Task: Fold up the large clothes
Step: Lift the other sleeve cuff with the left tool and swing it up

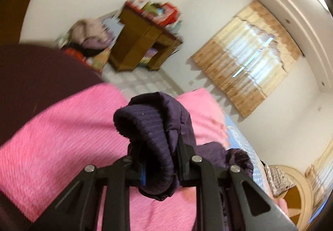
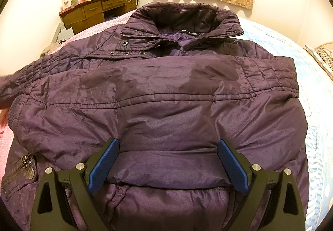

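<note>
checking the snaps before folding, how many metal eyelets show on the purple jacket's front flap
4 round metal eyelets: one near the zipper top under the collar, three in a row below it. Others may be hidden under folds.

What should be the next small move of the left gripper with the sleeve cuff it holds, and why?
Probably carry the cuff across onto the jacket body. The left gripper is shut on the ribbed cuff, lifted above the pink blanket; one sleeve already lies folded across the chest; the right gripper is open.
</note>
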`<move>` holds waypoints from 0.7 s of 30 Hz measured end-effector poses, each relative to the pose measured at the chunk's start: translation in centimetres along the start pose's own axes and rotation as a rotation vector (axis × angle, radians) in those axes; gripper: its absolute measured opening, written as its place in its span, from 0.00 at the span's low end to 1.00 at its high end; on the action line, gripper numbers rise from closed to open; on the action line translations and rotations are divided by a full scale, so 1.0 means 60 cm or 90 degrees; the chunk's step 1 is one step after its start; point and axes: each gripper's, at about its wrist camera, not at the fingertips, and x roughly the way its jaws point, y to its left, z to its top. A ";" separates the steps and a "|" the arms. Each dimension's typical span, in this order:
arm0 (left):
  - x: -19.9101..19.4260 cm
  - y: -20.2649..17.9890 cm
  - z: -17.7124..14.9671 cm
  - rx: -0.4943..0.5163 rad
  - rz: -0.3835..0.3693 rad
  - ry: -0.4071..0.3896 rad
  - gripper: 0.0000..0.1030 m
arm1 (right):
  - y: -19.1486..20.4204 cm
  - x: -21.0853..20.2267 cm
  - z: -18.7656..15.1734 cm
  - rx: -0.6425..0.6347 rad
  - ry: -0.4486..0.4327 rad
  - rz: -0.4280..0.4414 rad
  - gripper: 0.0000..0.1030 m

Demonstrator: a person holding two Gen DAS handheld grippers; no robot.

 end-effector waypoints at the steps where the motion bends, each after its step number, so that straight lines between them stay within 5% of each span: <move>1: 0.000 -0.025 0.014 0.019 -0.007 -0.010 0.20 | -0.003 -0.003 0.002 0.007 -0.001 0.008 0.93; 11: -0.003 -0.305 0.063 0.202 -0.129 -0.068 0.20 | -0.090 -0.147 -0.006 0.131 -0.125 0.104 0.93; 16: 0.010 -0.459 -0.028 0.350 -0.208 -0.065 0.20 | -0.164 -0.206 -0.042 0.212 -0.169 0.102 0.93; 21: 0.063 -0.576 -0.208 0.484 -0.281 0.006 0.20 | -0.226 -0.243 -0.094 0.277 -0.194 0.069 0.93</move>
